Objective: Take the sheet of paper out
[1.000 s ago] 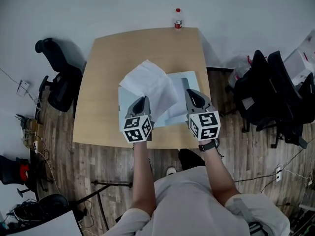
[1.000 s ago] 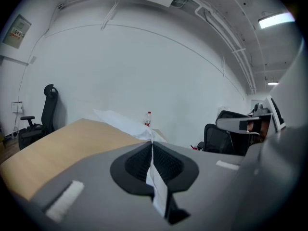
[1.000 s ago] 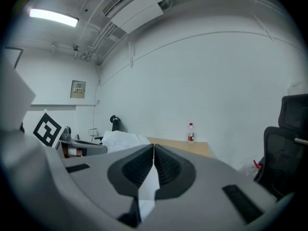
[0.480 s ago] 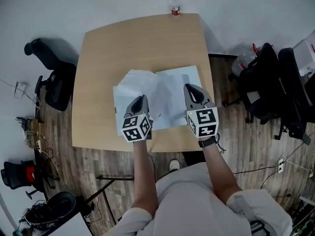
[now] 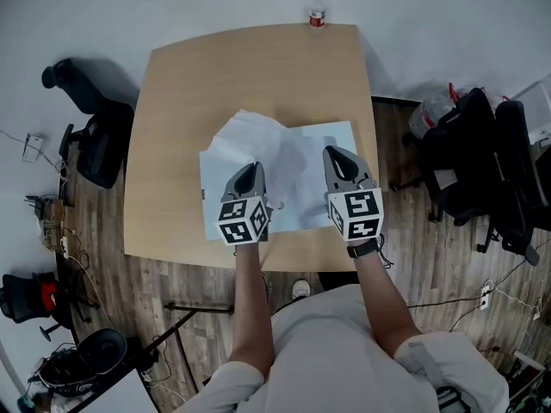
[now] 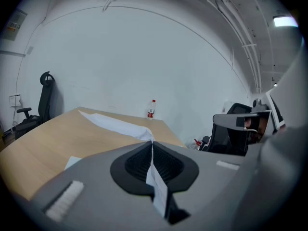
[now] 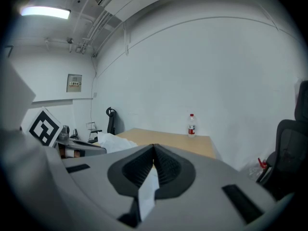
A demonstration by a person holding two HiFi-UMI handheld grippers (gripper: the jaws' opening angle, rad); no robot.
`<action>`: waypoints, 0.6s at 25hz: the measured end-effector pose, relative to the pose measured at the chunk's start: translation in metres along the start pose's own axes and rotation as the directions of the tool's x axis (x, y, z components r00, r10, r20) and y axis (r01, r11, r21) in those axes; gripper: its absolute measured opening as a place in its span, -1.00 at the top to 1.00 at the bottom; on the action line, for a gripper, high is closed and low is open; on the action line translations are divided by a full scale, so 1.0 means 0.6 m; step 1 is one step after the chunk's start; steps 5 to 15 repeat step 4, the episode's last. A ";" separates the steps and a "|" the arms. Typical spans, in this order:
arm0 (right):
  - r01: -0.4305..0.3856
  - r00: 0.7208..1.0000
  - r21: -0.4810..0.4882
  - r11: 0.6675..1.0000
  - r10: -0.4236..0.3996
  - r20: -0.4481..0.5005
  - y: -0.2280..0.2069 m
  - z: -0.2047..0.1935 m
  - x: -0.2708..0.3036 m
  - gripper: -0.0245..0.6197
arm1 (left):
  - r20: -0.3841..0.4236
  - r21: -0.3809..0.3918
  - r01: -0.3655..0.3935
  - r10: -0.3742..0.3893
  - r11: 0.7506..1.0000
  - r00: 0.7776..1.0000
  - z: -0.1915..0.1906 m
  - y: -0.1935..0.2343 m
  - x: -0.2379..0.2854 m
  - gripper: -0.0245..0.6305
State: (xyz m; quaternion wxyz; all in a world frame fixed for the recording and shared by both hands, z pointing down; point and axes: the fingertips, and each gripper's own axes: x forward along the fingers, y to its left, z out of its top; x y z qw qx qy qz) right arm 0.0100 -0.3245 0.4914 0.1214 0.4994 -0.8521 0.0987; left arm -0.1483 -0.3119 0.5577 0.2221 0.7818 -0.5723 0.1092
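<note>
Left edge, head view: a black office chair (image 5: 93, 140) is standing on the wood floor, clear of the table (image 5: 185, 93).

Left gripper (image 5: 252, 168) is hovering over the near half of the table, nose angled slightly down. In the left gripper view its jaws are pressing together on the white sheet of paper (image 6: 115, 125); a strip of it is showing between the ribbed pads, and the rest is running forward over the tabletop, rumpled and partly lifted. From the head view the sheet of paper (image 5: 250, 136) is lying across the left part of a pale blue folder (image 5: 331, 136), and its far corner is reaching past the folder onto bare wood.

The folder is lying flat near the table's front edge, spanning both grippers.

Right gripper (image 5: 330, 151) is sitting over the folder's right part. In the right gripper view its jaws are closing tight on a pale, thin edge, which is showing as a strip between the pads; it appears to be the folder.

A bottle (image 5: 317, 7) with a red cap is standing upright at the table's far edge, well apart from both grippers.

Right edge: dark chairs (image 5: 482, 162) are crowding the floor beside the table.
</note>
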 end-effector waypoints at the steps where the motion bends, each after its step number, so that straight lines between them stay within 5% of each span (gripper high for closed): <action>1: -0.001 1.000 -0.001 1.000 0.001 -0.002 0.000 0.000 0.002 0.89 | -0.003 -0.001 0.001 -0.001 1.000 1.000 0.000 0.001 0.002 0.89; 15: -0.002 1.000 -0.002 1.000 0.002 -0.008 -0.001 0.001 0.009 0.89 | -0.016 -0.003 0.004 -0.004 1.000 1.000 -0.002 0.006 0.012 0.89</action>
